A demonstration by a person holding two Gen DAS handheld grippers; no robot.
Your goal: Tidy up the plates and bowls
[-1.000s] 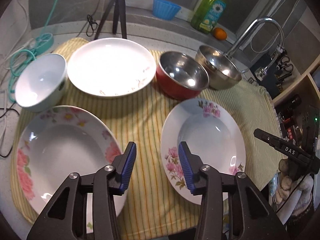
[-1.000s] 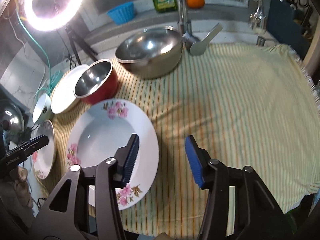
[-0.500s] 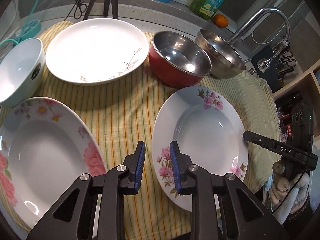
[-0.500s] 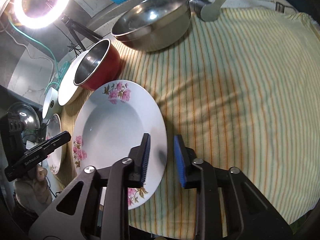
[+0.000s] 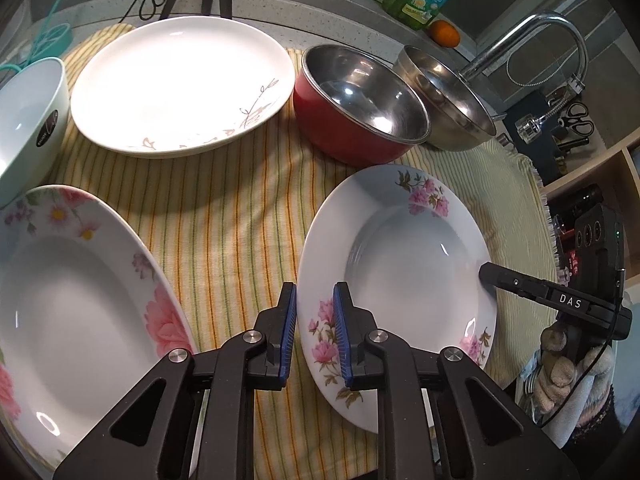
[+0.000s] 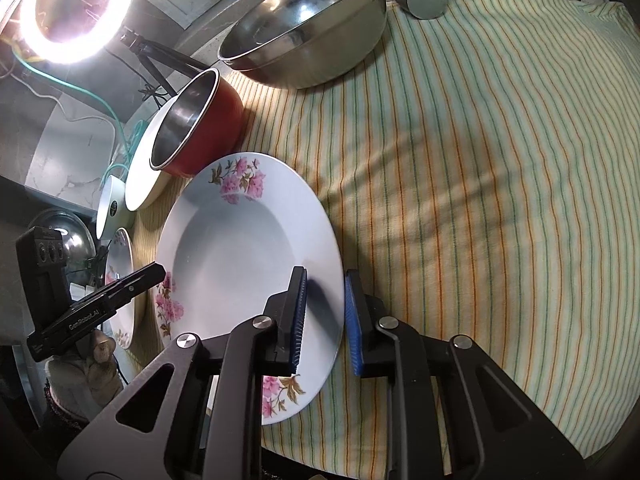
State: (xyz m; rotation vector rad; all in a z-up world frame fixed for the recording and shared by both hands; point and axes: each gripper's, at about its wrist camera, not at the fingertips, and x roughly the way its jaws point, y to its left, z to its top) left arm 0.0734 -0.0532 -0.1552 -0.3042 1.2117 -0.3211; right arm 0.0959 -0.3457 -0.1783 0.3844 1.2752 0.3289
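Both sets of tongs straddle opposite edges of one floral soup plate (image 5: 404,264). The left tongs (image 5: 315,334) have their blue pads either side of the plate's near left rim, and the right tongs (image 6: 325,316) stand the same way across its right rim; both pairs are closing, the last number of slack between pad and china too fine to judge from here, though the rim sits squarely between the pads in each view and they look pressed onto it. The plate is white and deep-welled, with a broad flat rim carrying sprays of pink blossoms and olive leaves at three spots. It lies on a yellow striped cloth (image 6: 480,168) spread over the table, toward the near middle. Just to its left lies a second floral plate (image 5: 76,300) with larger pink and red flowers, also on the cloth. Behind them sit a plain white plate (image 5: 180,84) with a thin brown sprig pattern, a red bowl (image 5: 360,108) with a steel lining, and a bare steel bowl (image 5: 444,100) touching the red one. A pale bowl (image 5: 28,120) stands at the far left edge. A curved tap (image 5: 536,36) rises behind the steel bowl.
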